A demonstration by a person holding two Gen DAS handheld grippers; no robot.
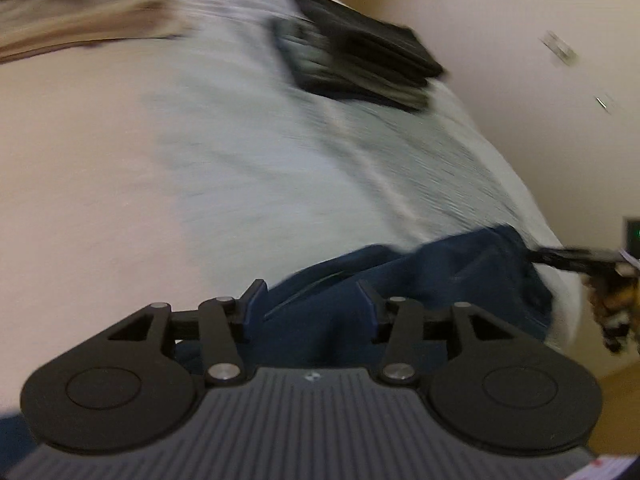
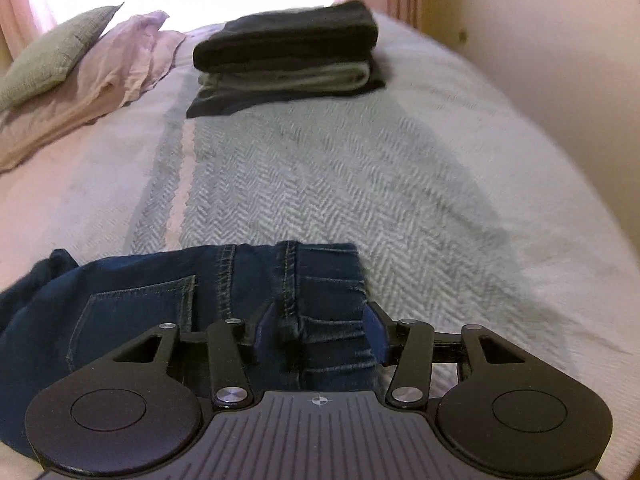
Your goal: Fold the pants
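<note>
Bed with pale grey-green herringbone cover, pinkish stripe running lengthwise left of centre. Dark blue jeans lie on near end, back pocket up, bunched toward the left. Far end: stack of folded clothes, black on top, grey between, dark at bottom. Left of stack: pink pillow, with grey-green cushion leaning on it. Left wrist view blurred.

From each wrist we look forward, low and close over the bed, toward the folded dark stack at its far end, the left view tilted and blurred, both sharing the stack and the bedspread.
</note>
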